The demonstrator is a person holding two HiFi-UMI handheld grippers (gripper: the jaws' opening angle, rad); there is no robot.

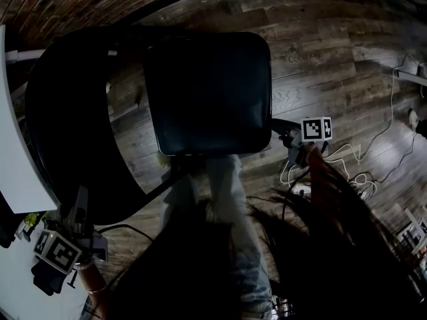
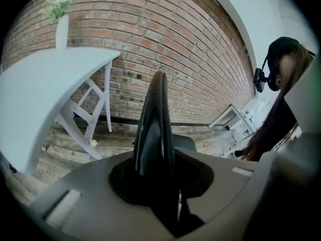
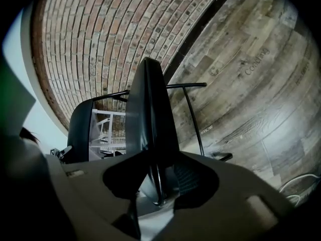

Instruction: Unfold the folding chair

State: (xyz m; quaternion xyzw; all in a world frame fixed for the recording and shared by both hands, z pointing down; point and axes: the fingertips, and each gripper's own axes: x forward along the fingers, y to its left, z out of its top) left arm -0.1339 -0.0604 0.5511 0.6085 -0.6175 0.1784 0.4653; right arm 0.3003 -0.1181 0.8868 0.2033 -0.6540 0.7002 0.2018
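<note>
Folding chair [image 1: 200,65] stands opened on the wood floor [image 1: 333,52] right in front of me, seat [image 1: 210,105] flat and centre, backrest [image 1: 60,119] curving round on my left. Left gripper [image 1: 79,212] is on the backrest's edge: the black panel fills the slot between the jaws, which sit narrow and against it on both sides, no gap I can see. Right gripper [image 1: 283,137] is at the seat's right edge: the seat rim runs in between the jaws, but they sit fairly wide, and a sliver of space shows next to the ribbed pad, so it's not clamped. White table [image 2: 45,84] and brick wall [image 2: 165,44] are behind the backrest, white cables [image 1: 347,159] on the floor to my right.
</note>
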